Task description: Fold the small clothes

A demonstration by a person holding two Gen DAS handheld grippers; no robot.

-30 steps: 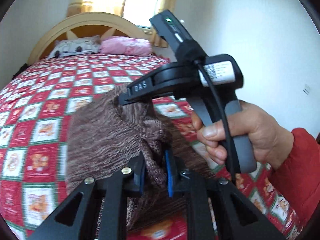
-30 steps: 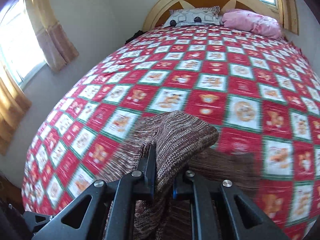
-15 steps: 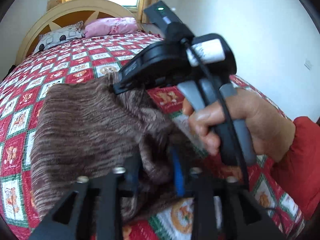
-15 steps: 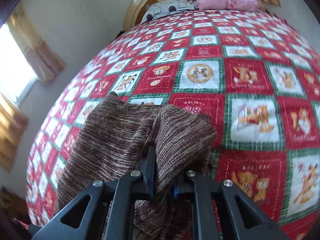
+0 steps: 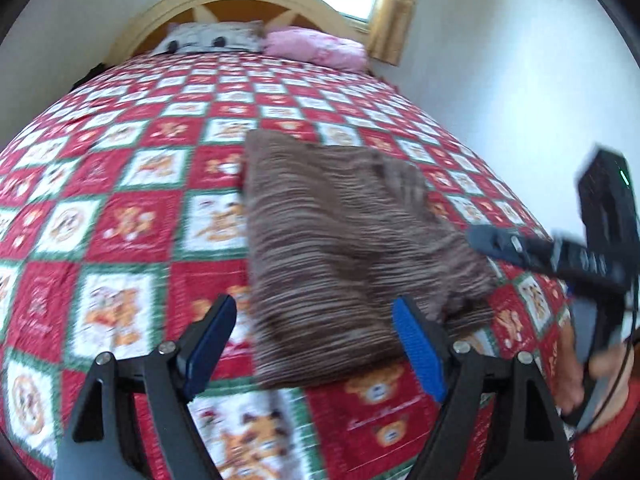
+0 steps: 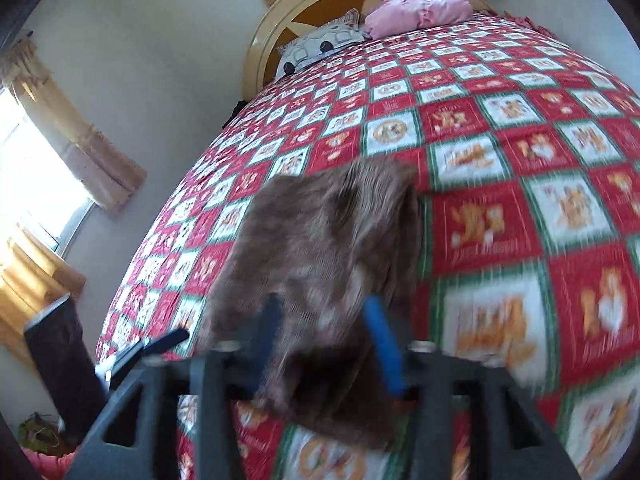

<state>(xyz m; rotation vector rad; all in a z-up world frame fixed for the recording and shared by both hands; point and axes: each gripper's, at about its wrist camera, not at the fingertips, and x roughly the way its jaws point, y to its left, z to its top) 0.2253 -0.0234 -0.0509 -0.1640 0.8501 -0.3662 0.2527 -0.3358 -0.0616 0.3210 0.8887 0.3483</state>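
White walls enclose a bedroom; a bed (image 5: 132,216) covered by a red, white and green checked quilt with bear motifs fills both views. At the bed's far end stand a cream arched headboard (image 5: 240,0), a grey patterned pillow (image 5: 216,38) and, just beside it, a pink pillow (image 5: 316,46). Yellow curtains (image 5: 390,28) hang beyond the pink pillow.

Brown knit garment (image 5: 340,248): lies folded on the quilt, roughly rectangular, near the foot end of the bed and well apart from the pillows. One loose flap stands up along its far edge in the right wrist view (image 6: 328,256).

Left tool (image 5: 316,344): jaws spread wide, blue pads (image 5: 418,352) exposed, nothing between them. It sits at the garment's near edge, with one finger on either side of that edge; contact cannot be confirmed.

Right tool (image 6: 324,344): jaws parted, blue pads visible though blurred. The garment lies in line with the gap; whether cloth touches either pad cannot be told. From the left wrist view the right tool (image 5: 476,236) appears beside the garment's right edge, held by a hand (image 5: 576,376) in a red sleeve.
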